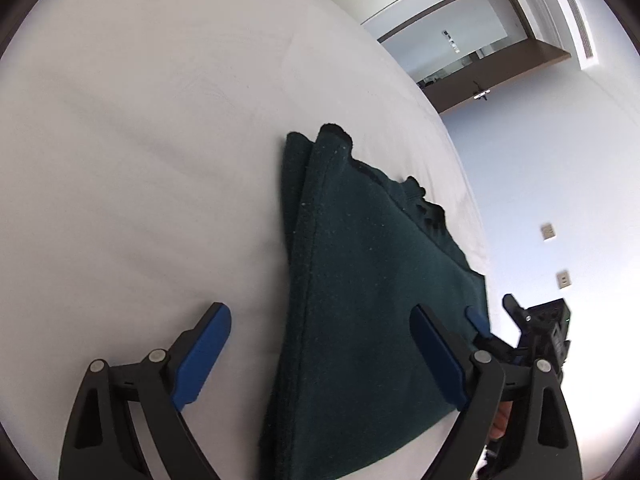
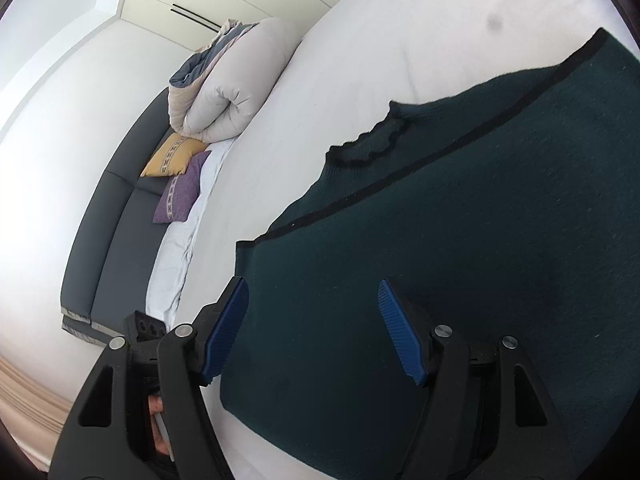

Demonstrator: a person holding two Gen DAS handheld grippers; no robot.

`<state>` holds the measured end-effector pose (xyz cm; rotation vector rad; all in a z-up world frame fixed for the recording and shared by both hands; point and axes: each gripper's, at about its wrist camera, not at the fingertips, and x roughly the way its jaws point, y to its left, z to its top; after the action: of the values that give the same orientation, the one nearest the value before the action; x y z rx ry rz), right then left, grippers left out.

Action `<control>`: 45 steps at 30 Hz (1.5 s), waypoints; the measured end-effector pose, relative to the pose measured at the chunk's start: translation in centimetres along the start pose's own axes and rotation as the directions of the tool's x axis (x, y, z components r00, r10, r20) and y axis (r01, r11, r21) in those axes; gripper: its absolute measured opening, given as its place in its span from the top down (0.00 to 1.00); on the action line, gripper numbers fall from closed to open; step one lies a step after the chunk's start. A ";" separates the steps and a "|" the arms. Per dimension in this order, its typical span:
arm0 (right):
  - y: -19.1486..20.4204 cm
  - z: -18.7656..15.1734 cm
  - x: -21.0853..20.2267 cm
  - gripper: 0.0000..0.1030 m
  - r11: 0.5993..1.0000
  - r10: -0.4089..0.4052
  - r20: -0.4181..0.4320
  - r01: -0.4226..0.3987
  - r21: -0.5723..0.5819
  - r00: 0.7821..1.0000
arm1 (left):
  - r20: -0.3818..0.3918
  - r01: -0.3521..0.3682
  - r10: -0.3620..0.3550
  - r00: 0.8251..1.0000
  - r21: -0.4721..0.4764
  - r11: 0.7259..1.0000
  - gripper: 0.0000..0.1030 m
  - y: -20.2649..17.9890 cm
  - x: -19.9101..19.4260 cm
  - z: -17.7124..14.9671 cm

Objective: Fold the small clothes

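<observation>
A dark green knitted garment (image 1: 360,300) with black trim lies folded on the white bed sheet (image 1: 140,140). My left gripper (image 1: 320,356) is open, its blue-padded fingers astride the garment's near left edge. The right gripper's fingertip shows in the left wrist view (image 1: 478,320) at the garment's right side. In the right wrist view the garment (image 2: 460,240) spreads wide, its scalloped neckline (image 2: 372,148) at the far edge. My right gripper (image 2: 312,328) is open just above the garment's near edge, holding nothing.
A rolled white duvet (image 2: 224,92) lies at the bed's far end, beside a yellow cushion (image 2: 172,156) and a purple cushion (image 2: 180,192) on a grey sofa (image 2: 108,240). A wall with sockets (image 1: 560,256) stands beyond the bed's right edge.
</observation>
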<state>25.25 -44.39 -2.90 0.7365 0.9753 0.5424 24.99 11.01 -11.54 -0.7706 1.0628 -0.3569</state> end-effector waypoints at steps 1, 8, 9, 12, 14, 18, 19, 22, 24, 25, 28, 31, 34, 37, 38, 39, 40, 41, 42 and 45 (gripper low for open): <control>0.2 -0.1 0.3 0.35 1.000 0.004 -0.012 -0.004 0.001 1.000 | -0.015 -0.005 0.005 1.000 -0.010 1.000 0.14 0.1 0.3 0.4; 1.6 -0.5 1.8 0.35 1.000 0.012 -0.087 -0.014 -0.025 0.996 | -0.131 0.013 -0.015 0.991 -0.012 1.000 0.16 -0.7 1.8 0.6; 1.8 -0.5 1.9 0.35 0.999 0.023 -0.095 -0.025 -0.022 0.995 | -0.155 0.031 -0.033 0.987 -0.021 0.999 0.18 -0.9 2.1 0.3; 2.4 -0.4 2.8 0.35 0.998 0.059 -0.118 -0.060 -0.005 0.991 | -0.208 0.061 -0.068 0.976 -0.044 0.997 0.27 -1.4 2.7 -0.6; 2.6 -0.3 3.8 0.35 0.998 0.064 -0.145 -0.063 0.011 0.987 | -0.203 0.059 -0.073 0.976 -0.071 0.996 0.39 -1.2 2.9 -0.7; 3.4 0.0 5.8 0.35 0.998 0.070 -0.202 -0.068 0.020 0.977 | -0.192 0.087 -0.118 0.974 -0.167 0.982 0.81 0.6 3.1 -0.8; 3.6 0.1 6.2 0.35 0.997 0.077 -0.209 -0.074 0.022 0.975 | -0.184 0.098 -0.130 0.974 -0.174 0.980 0.80 0.8 3.1 -1.0; 3.9 0.3 8.0 0.35 0.994 0.111 -0.252 -0.104 0.042 0.961 | -0.160 0.114 -0.143 0.977 -0.181 0.977 0.82 1.0 2.7 -1.2; 3.8 0.0 9.8 0.35 0.996 0.092 -0.304 -0.083 0.044 0.948 | -0.147 0.119 -0.147 0.978 -0.180 0.976 0.83 0.8 2.5 -1.2; 3.5 -0.2 10.6 0.35 0.997 0.073 -0.327 -0.064 0.040 0.942 | -0.142 0.121 -0.147 0.979 -0.177 0.977 0.83 0.8 2.2 -1.2; 3.3 -0.4 11.5 0.36 0.997 0.076 -0.325 -0.077 0.010 0.943 | -0.128 0.117 -0.137 0.982 -0.154 0.981 0.83 0.0 1.6 -1.0; 3.0 -0.6 11.7 0.36 0.996 0.092 -0.316 -0.093 0.012 0.944 | -0.118 0.112 -0.127 0.985 -0.129 0.985 0.84 -1.1 1.1 -0.8; 2.3 -0.3 11.5 0.36 0.989 0.149 -0.312 -0.136 0.065 0.938 | -0.107 0.104 -0.116 0.988 -0.105 0.989 0.84 -3.4 1.0 -0.7; 1.0 0.6 10.1 0.36 0.966 0.233 -0.274 -0.190 0.174 0.933 | -0.101 0.093 -0.097 0.990 -0.046 0.995 0.84 -6.7 0.7 -0.4; 0.6 1.0 9.3 0.36 0.960 0.250 -0.254 -0.206 0.189 0.934 | -0.099 0.089 -0.090 0.991 -0.020 0.996 0.84 -8.2 0.8 -0.4; 0.2 1.4 8.4 0.36 0.957 0.260 -0.239 -0.217 0.191 0.936 | -0.100 0.088 -0.087 0.991 0.006 0.996 0.84 -9.6 1.1 -0.5; -0.3 1.8 7.4 0.36 0.956 0.267 -0.228 -0.226 0.189 0.936 | -0.104 0.090 -0.086 0.991 0.031 0.995 0.84 -11.1 1.4 -0.5; -0.8 2.2 6.3 0.36 0.953 0.274 -0.218 -0.234 0.192 0.937 | -0.108 0.093 -0.087 0.990 0.055 0.994 0.84 -12.7 2.0 -0.7; -1.5 2.6 5.2 0.36 0.948 0.289 -0.208 -0.248 0.202 0.935 | -0.114 0.095 -0.086 0.990 0.081 0.992 0.84 -14.3 2.8 -1.0; -3.6 4.0 1.6 0.36 0.924 0.345 -0.158 -0.305 0.231 0.925 | -0.154 0.109 -0.086 0.984 0.149 0.983 0.84 -18.9 6.2 -2.6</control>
<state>29.88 -46.81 -5.11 1.0547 1.1089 0.8282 27.32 -6.89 -2.72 -0.6642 1.1225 -0.5817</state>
